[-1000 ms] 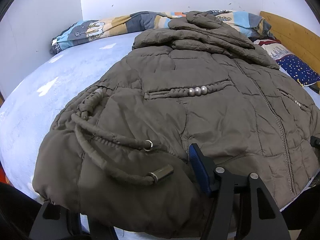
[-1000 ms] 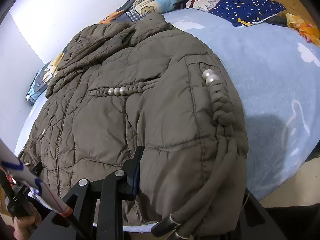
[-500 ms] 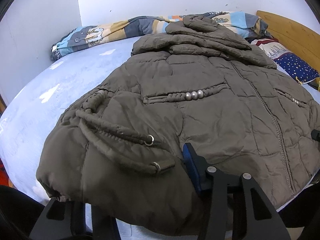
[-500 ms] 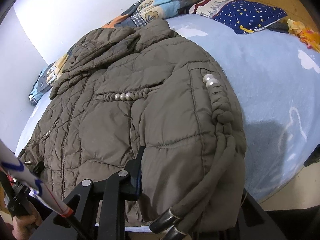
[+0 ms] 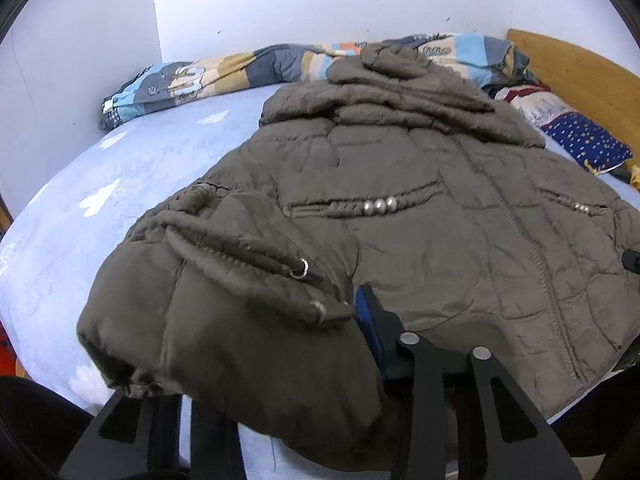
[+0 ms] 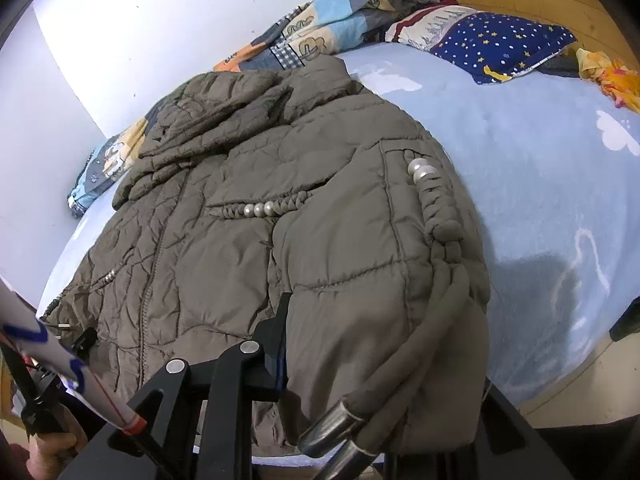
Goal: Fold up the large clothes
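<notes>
Puffy brown jacket (image 5: 400,216) spread on the bed (image 5: 120,184): soft, bulky, slippery. Left gripper (image 5: 256,364) and right gripper (image 6: 384,360) jaws just closing, pinching the hem corners. Best held there, deep.

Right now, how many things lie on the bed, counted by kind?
Jackets: 1, brown
Blankets: 1, patchwork
Pillows: 2, one star-print, one striped
Yellow-orange cloth items: 1
Total: 5
</notes>
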{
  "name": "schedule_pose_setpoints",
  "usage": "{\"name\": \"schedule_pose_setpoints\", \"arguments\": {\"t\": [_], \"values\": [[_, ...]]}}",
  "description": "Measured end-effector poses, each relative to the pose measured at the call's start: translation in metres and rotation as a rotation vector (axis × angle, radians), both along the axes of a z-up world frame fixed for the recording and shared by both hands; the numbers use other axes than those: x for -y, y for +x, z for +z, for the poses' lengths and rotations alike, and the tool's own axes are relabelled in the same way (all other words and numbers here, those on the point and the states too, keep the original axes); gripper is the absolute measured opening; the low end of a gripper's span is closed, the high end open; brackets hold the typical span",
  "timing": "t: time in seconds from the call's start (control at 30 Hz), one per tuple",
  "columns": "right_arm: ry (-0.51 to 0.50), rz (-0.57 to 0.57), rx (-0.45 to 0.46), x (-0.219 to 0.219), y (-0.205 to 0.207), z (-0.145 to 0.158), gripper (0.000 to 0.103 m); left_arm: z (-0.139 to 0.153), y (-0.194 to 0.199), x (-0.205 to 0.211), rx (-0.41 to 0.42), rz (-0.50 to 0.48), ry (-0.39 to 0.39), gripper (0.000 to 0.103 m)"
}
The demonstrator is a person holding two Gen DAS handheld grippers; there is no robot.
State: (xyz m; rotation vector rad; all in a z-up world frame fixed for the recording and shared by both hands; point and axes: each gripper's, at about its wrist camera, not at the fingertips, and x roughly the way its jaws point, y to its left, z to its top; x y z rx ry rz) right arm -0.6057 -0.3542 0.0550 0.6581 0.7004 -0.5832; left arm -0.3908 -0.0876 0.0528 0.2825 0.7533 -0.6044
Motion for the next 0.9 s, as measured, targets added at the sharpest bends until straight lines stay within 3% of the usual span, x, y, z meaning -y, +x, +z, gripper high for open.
{"name": "schedule_pose_setpoints", "arguments": {"t": [0.27, 0.53, 0.9], "values": [[-0.043, 0.010, 0.094, 0.000, -0.007, 0.027, 0.024, 0.022, -0.002, -0.005, 0.036, -0.035, -0.041, 0.027], [-0.102, 0.039, 0.140, 0.002, -0.010, 0.059, 0.024, 0.050, 0.000, -0.006, 0.066, -0.054, -0.079, 0.027], [-0.198, 0.076, 0.189, 0.016, 0.005, 0.116, 0.022, 0.110, 0.023, 0.011, 0.140, -0.076, -0.158, 0.027]]}}
